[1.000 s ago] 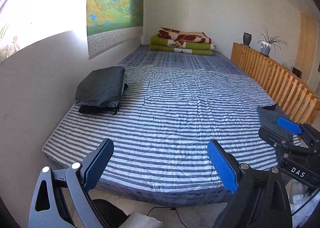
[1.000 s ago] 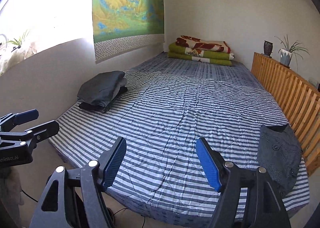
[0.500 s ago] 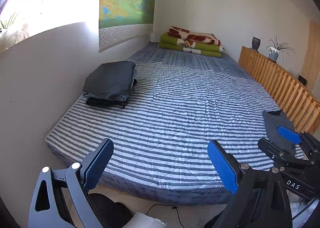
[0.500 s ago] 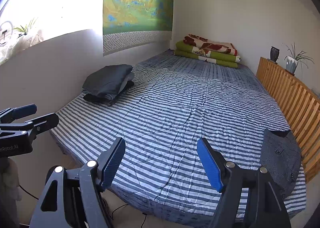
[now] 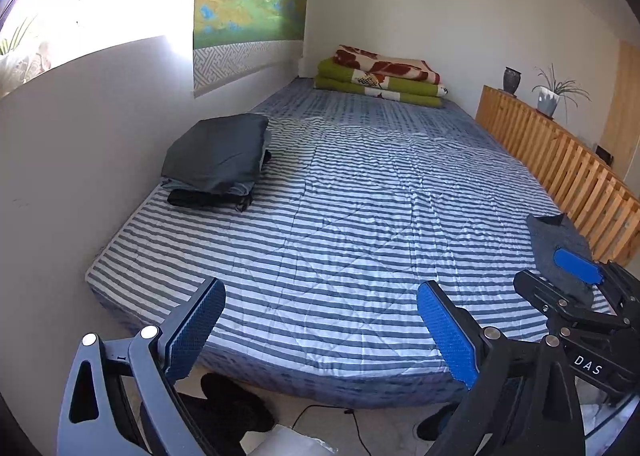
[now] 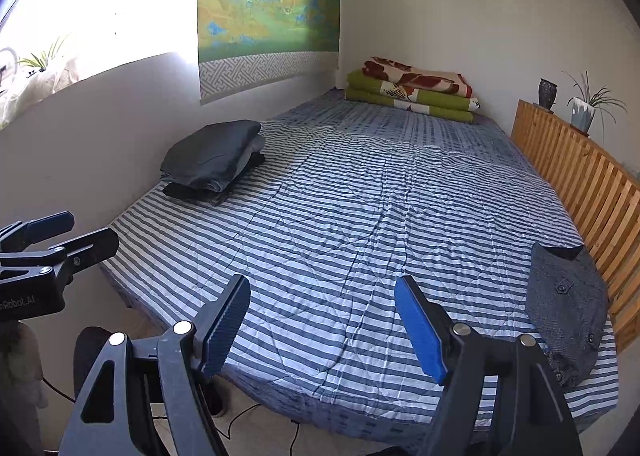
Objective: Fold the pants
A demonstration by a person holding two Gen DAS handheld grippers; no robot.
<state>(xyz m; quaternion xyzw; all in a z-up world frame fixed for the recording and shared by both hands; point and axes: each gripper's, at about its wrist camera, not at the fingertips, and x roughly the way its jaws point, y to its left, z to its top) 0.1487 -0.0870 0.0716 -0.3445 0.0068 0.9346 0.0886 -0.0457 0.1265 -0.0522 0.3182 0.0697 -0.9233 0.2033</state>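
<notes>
We hold both grippers, left gripper [image 5: 320,332] and right gripper [image 6: 322,328], jaws open and empty, over the bed's [image 6: 320,216] near edge; grey pants [image 6: 566,308] lie at its near right corner.

Matt striped quilted cloth covers the bed [image 6: 320,216], beside a slatted wood rail [image 6: 592,176] and coarse speckled grey pants [image 6: 564,308].

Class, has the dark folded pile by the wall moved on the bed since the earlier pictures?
No. The pile sits at the same stripes of the bed, beside the wall; only the camera view shifted.
</notes>
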